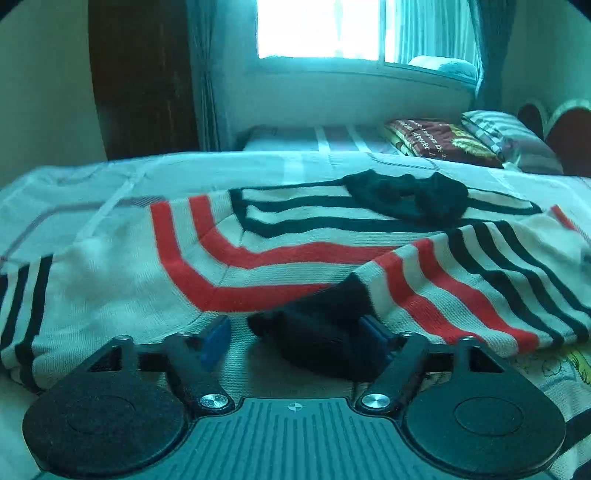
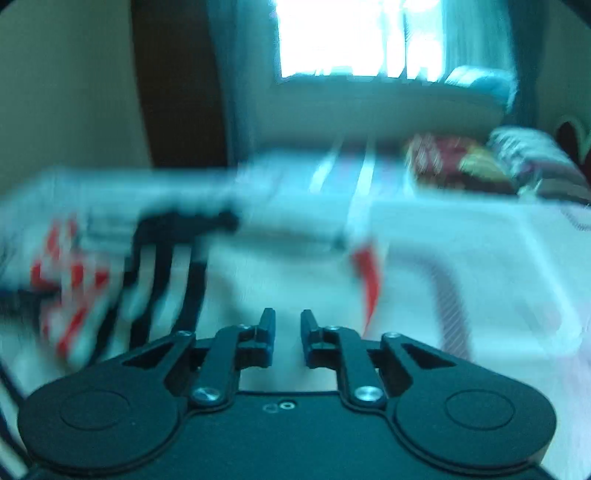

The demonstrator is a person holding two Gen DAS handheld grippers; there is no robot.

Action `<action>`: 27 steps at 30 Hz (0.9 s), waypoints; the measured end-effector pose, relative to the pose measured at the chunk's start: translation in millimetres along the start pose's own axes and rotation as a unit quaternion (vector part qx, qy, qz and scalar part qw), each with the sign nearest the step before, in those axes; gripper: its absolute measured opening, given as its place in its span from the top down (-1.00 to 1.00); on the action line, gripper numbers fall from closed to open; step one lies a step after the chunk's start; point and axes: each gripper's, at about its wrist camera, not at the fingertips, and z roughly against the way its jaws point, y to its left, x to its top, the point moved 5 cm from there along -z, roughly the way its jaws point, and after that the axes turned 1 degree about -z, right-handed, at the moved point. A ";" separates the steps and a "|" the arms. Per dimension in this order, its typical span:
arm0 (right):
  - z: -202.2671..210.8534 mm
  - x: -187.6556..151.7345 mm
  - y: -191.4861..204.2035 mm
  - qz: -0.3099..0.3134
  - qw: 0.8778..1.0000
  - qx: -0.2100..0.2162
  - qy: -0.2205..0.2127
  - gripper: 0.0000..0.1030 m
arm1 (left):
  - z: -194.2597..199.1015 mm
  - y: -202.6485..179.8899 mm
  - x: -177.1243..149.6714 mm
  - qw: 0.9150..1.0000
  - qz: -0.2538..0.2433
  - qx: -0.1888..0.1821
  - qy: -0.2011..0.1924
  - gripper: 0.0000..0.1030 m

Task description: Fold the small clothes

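The left wrist view is sharp. Its left claw (image 1: 295,338) is spread wide, with a blue-padded finger (image 1: 215,341) to one side and the other largely hidden behind a dark cuff (image 1: 325,332) that lies between the two. The fingers stand apart from the cloth on the visible side, so the claw is released rather than gripping. That cuff ends a sleeve of the striped sweater (image 1: 258,254), cream with red and dark bands, which lies spread on the bed (image 1: 92,177) straight ahead of the claw. The sleeve is folded across the body from the claw's right. Beyond it, the dark collar (image 1: 406,199) sits crumpled at the garment's far edge. Further ahead and to the right are a patterned folded blanket (image 1: 439,142) and a pillow (image 1: 506,133), below a bright window (image 1: 317,27).

The right wrist view is heavily motion-blurred, and shows little of this detail. The right claw (image 2: 288,341) has its two dark fingers standing slightly apart with a narrow gap and nothing between them, so it is released too. Under and ahead of it is pale bedding (image 2: 461,258); the sweater (image 2: 110,280) appears only as smeared red and dark stripes off to the claw's left, with one red streak just ahead and to its right. Whether this claw touches the fabric cannot be told. The window (image 2: 351,37) and blanket (image 2: 454,166) show as blurs far ahead.
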 end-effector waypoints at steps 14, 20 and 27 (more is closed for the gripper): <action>56.6 8.5 61.0 -0.044 0.995 0.068 -0.058 0.56 | 81.7 188.6 -70.4 0.976 0.216 0.032 -0.026 -0.48; 38.1 7.6 147.7 -0.004 0.989 0.144 -0.027 0.65 | 72.4 180.4 -63.8 0.972 0.232 0.019 -0.014 -0.48; 23.3 18.3 175.8 -0.005 0.989 0.144 -0.027 0.59 | 23.0 81.4 -15.4 0.999 0.035 0.019 0.032 -0.48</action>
